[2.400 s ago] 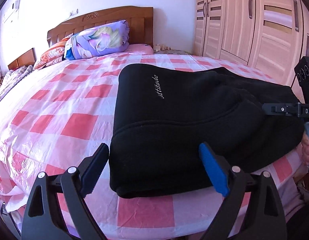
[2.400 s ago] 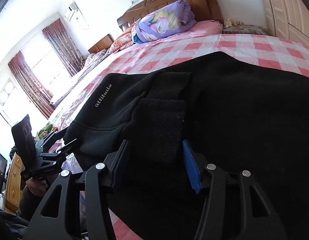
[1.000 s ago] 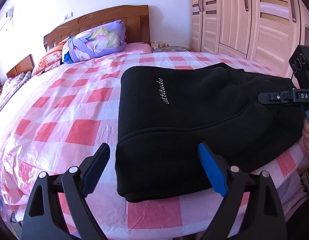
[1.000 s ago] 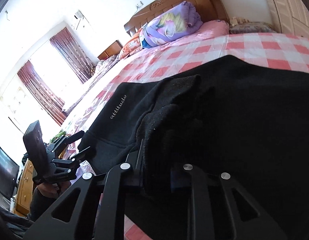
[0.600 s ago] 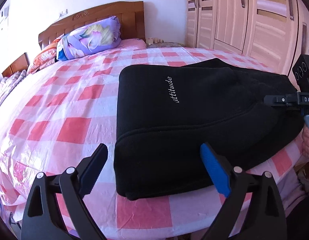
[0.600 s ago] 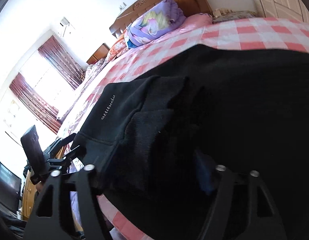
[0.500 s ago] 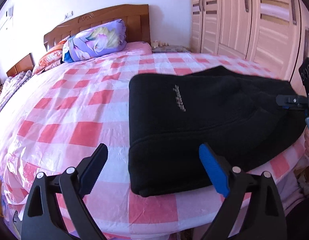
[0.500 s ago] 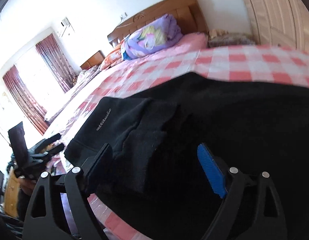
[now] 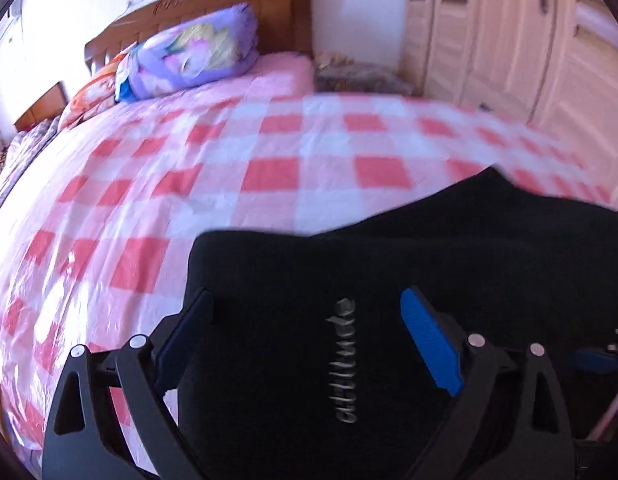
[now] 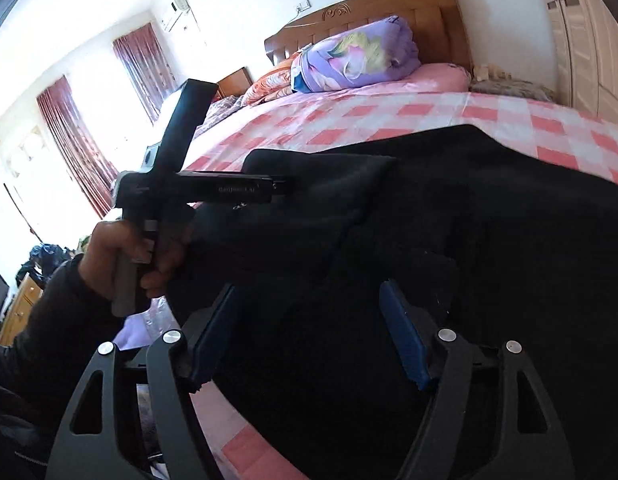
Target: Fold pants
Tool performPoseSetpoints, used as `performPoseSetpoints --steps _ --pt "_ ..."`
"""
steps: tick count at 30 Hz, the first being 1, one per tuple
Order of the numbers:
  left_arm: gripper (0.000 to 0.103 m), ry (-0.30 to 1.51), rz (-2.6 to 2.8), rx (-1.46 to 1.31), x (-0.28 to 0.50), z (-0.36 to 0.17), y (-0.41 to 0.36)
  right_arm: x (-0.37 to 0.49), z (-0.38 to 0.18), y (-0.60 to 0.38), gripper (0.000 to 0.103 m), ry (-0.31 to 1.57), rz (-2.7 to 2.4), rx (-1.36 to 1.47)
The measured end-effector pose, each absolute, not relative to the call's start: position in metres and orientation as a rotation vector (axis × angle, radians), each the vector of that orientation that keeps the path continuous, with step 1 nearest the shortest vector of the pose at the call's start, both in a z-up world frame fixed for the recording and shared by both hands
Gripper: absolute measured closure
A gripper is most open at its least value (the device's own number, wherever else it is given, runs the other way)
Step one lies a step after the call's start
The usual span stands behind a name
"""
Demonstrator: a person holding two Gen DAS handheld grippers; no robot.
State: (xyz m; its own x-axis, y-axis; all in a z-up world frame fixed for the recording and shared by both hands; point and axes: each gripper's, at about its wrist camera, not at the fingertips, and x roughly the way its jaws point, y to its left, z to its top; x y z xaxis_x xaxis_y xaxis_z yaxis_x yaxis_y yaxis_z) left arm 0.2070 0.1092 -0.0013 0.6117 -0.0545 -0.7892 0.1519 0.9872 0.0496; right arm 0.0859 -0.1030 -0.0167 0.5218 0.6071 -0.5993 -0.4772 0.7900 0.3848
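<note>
Two grippers work over black folded pants [image 9: 389, 280] on a pink checked bed [image 9: 189, 184]. Left gripper [image 9: 305, 324], jaws spread and just opening wider, hangs directly above the lettered cloth, gripping nothing. Right gripper [image 10: 309, 316], jaws apart after closing slightly, straddles bunched fabric without pinching it. Ahead lie a purple pillow [image 9: 189, 60], headboard [image 9: 213, 0] and wardrobe [image 9: 529, 40].

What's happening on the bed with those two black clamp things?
A person is folding black pants on a pink checked bedsheet, holding a claw tool in each hand. The left claw hovers wide open over the folded pants. The right claw has just been closing a little, but its pads aren't pinching the cloth.
</note>
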Motion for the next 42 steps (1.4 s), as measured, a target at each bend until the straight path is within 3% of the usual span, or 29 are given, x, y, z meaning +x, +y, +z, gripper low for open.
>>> performPoseSetpoints --steps 9,13,19,25,30,31,34,35,38,42 --pt "0.007 0.959 -0.053 -0.091 0.218 -0.008 0.158 0.056 -0.002 -0.131 0.032 0.787 0.625 0.222" --pt "0.006 0.959 -0.033 -0.078 0.219 -0.007 0.155 0.016 0.015 -0.24 0.016 0.677 0.341 0.412" --pt "0.005 0.95 -0.019 -0.063 0.214 -0.006 0.151 -0.059 -0.003 -0.371 0.016 0.627 -0.058 0.67" --pt "0.004 0.957 -0.013 -0.065 0.217 -0.006 0.151 -0.021 -0.029 -0.393 0.014 0.776 -0.074 0.67" --pt "0.004 0.967 -0.029 -0.098 0.217 -0.008 0.156 -0.006 -0.036 -0.404 0.009 0.728 -0.004 0.801" --pt "0.004 0.97 -0.031 -0.103 0.218 -0.009 0.156 -0.01 -0.042 -0.409 0.013 0.703 0.003 0.828" --pt "0.004 0.974 -0.036 -0.118 0.219 -0.009 0.157 -0.017 -0.05 -0.414 0.044 0.714 -0.015 0.851" --pt "0.004 0.974 -0.038 -0.121 0.219 -0.009 0.157 -0.022 -0.052 -0.413 0.048 0.717 -0.006 0.857" --pt "0.004 0.936 -0.038 -0.107 0.213 -0.005 0.154 -0.017 -0.046 -0.408 0.047 0.731 -0.012 0.825" --pt "0.012 0.822 -0.138 -0.063 0.183 0.031 0.125 0.0 -0.046 -0.409 0.041 0.712 -0.026 0.846"
